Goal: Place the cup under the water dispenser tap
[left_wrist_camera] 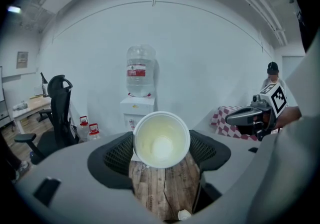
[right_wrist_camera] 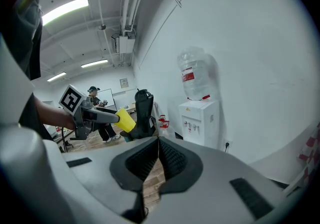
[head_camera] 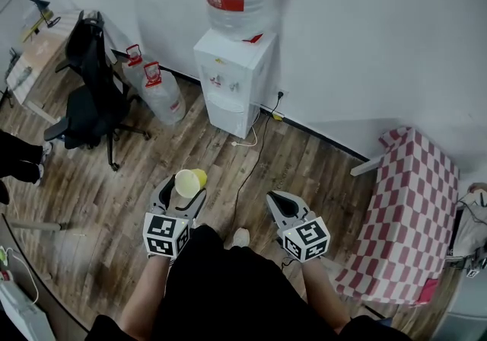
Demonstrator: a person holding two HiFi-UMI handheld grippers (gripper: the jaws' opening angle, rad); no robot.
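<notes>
My left gripper (head_camera: pixel 183 189) is shut on a yellow paper cup (head_camera: pixel 189 181), its white mouth (left_wrist_camera: pixel 161 139) facing the left gripper camera. In the right gripper view the same cup (right_wrist_camera: pixel 125 119) shows yellow at the tip of the left gripper. The white water dispenser (head_camera: pixel 232 81) with a clear bottle on top stands against the far wall, well ahead of both grippers; its taps (head_camera: pixel 225 84) sit on the front face. My right gripper (head_camera: pixel 283 205) is shut and holds nothing, its jaws touching (right_wrist_camera: pixel 158 154).
A black office chair (head_camera: pixel 95 96) stands left of the dispenser, with spare water bottles (head_camera: pixel 161 92) between them. A red-checked table (head_camera: pixel 415 210) is at the right. A cable (head_camera: pixel 255 155) runs across the wooden floor from the dispenser.
</notes>
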